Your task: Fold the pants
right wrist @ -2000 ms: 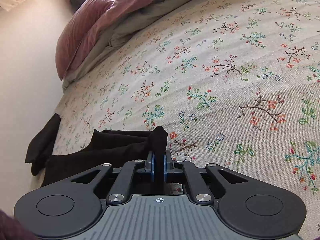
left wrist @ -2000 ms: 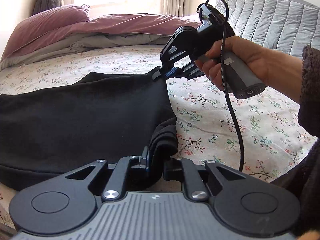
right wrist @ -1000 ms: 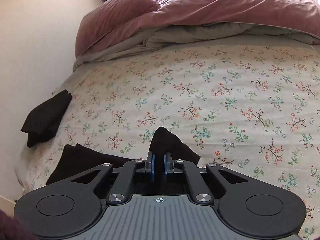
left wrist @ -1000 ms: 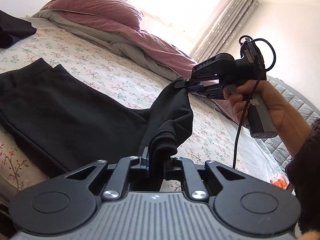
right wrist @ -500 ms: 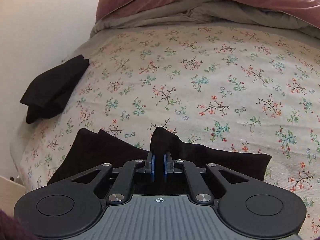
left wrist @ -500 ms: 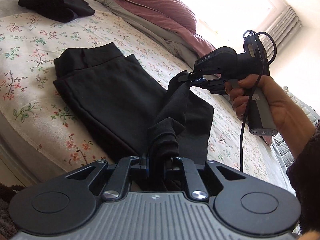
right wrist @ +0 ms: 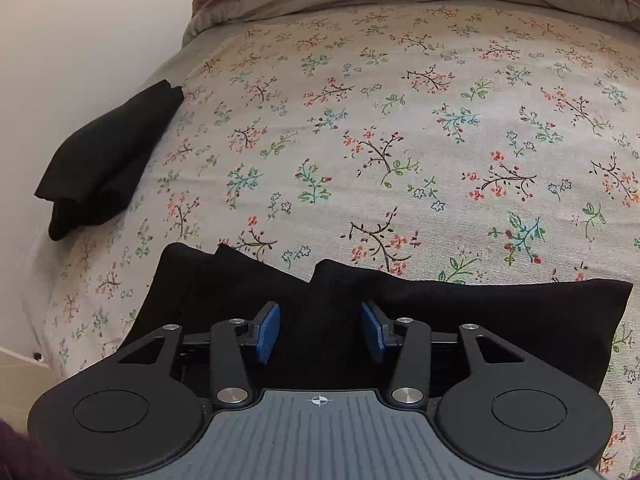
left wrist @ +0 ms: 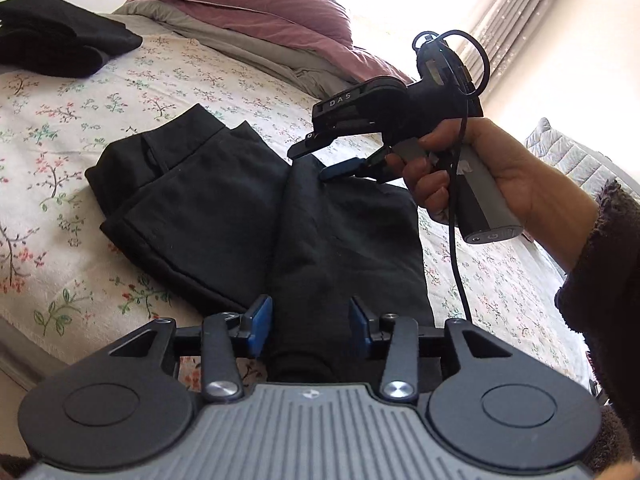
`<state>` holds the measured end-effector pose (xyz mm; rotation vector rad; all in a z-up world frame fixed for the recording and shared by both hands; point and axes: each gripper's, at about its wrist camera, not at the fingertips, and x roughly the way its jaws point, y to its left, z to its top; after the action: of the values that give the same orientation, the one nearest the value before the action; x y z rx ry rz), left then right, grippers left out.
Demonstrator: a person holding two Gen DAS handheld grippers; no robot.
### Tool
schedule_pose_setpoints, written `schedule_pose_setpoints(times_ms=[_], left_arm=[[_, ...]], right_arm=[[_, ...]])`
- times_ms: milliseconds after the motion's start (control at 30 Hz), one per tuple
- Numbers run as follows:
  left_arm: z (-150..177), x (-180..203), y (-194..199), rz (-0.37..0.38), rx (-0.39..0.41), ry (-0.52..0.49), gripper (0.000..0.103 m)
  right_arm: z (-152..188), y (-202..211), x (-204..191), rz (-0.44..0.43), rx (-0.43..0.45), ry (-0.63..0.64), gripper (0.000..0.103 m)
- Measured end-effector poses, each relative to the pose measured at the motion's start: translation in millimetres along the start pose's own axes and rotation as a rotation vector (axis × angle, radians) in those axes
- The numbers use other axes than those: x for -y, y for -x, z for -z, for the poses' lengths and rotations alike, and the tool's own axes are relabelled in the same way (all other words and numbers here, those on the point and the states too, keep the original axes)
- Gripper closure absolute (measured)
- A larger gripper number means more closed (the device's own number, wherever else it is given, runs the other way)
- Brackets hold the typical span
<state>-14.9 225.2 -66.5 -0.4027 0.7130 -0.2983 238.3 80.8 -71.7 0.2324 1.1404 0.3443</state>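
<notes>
Black folded cloth pile [left wrist: 60, 46] sits far left near the bed edge, apart from the pants [left wrist: 224, 216]; what garment it is can't be told. Floral sheet [right wrist: 400, 128] covers the bed, no containers in view. Pants lie black on the sheet near the front edge, waistband end to the left, leg end folded over on the right, making a doubled layer. Left gripper [left wrist: 310, 324] has jaws opening, blue pads clear of the cloth on both sides, a bunched ridge of pants between them, not pinched. Right gripper [left wrist: 330, 160] sits just above the far edge of the fold, held in a hand [left wrist: 492, 172] with a dark fuzzy sleeve [left wrist: 600, 300]; its jaws are opening too, and in the right wrist view the pads [right wrist: 268, 332] stand apart with a peak of fabric between, untouched. Mauve duvet [left wrist: 256, 12] with grey layer beneath at the head of the bed. Pants' near edge is hidden under both gripper bodies. Window glare washes out the top right; curtain [left wrist: 508, 12] barely readable.
</notes>
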Motion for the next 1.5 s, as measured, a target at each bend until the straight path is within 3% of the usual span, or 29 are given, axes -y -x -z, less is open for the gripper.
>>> schedule_pose_setpoints(times_ms=[300,367,400,467,500,567,667,1000,1233,1500], left_arm=[[-19.0,-3.9,-47.1,-0.097,-0.114,-0.038,0.045],[-21.7,-6.5,-51.8,-0.106,-0.128,-0.036,0.052],[-22.5,-7.0,-52.1,-0.104,-0.135,-0.034,0.063],[-24.4,-8.2,-50.5,-0.094,-0.145,-0.017,0.075],[-24.7,-7.8,-48.5,-0.093,-0.142,-0.020,0.081],[-25.9,-5.2,-42.8,-0.091,-0.127,-0.032,0.084],[-30.5,1.1,-33.1,-0.089,-0.094,-0.071,0.084],[-60.1,-31.9,2.1,-0.143,0.016,-0.019,0.085],[-67.7,-69.3,3.7,-0.181,0.013,0.078,0.085],[-68.8,-86.0,-14.6,-0.214,0.026,0.107,0.084]], right_arm=[[22.6,-14.5,-45.7,0.119,-0.088,0.174,0.052],[27.5,-17.9,-53.3,0.167,-0.081,0.213,0.053],[29.8,-19.2,-57.0,0.188,-0.077,0.228,0.053],[33.8,-19.7,-61.4,0.220,-0.059,0.255,0.073],[35.1,-19.8,-62.2,0.230,-0.053,0.264,0.077],[36.8,-18.4,-61.9,0.226,-0.049,0.265,0.091],[38.0,-12.6,-63.0,0.223,-0.024,0.262,0.099],[12.1,12.8,-92.9,0.128,0.094,0.237,0.099],[-3.8,-16.8,-119.0,0.094,0.079,0.223,0.099],[-8.6,-45.3,-112.5,0.055,0.075,0.163,0.098]])
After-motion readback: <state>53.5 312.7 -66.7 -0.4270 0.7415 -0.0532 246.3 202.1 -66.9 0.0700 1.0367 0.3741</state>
